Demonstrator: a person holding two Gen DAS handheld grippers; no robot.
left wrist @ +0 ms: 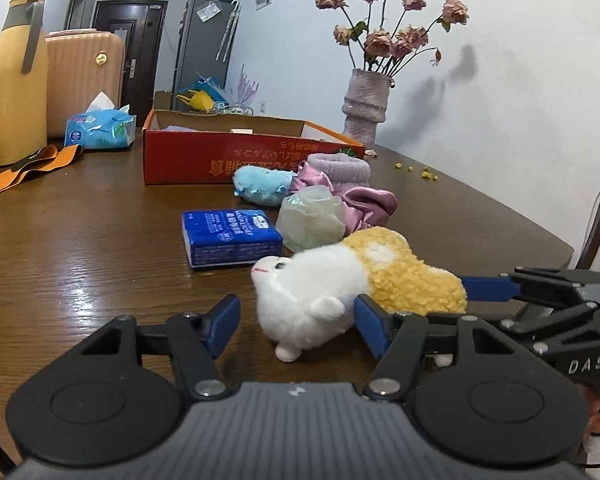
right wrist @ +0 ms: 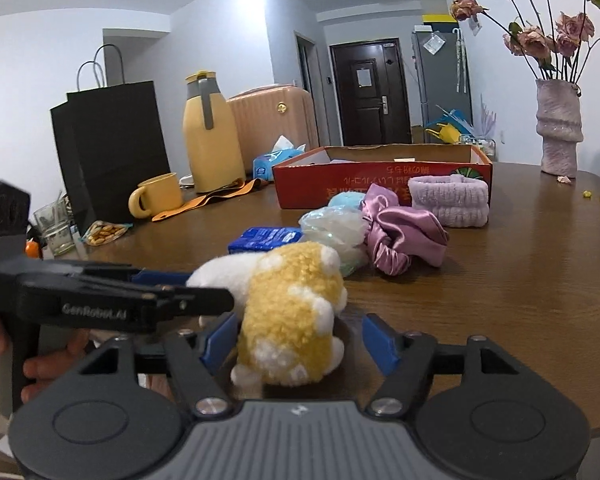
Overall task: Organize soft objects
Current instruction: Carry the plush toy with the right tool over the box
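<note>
Two claw labels read "DAS" (left wrist: 586, 363) and "GenRobot.AI" (right wrist: 95, 309)

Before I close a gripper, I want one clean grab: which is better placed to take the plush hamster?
Right. The right gripper straddles the plush hamster squarely; the left gripper frames only its head.

Bare table (left wrist: 80, 248) lies open to the left of the blue tissue pack (left wrist: 231, 237). Ahead, the plush toy (left wrist: 340, 280) fills the gap between both open grippers: the left gripper (left wrist: 296, 326) at its white front, the right gripper (right wrist: 298, 346) at its yellow back. Behind it, the plastic wrap (left wrist: 314, 222), pink satin cloth (right wrist: 400, 236), blue plush (left wrist: 262, 186) and purple headband (right wrist: 450, 200) crowd the way to the red box (left wrist: 236, 152). Right of them, toward the vase (right wrist: 558, 128), the tabletop is open.
</note>
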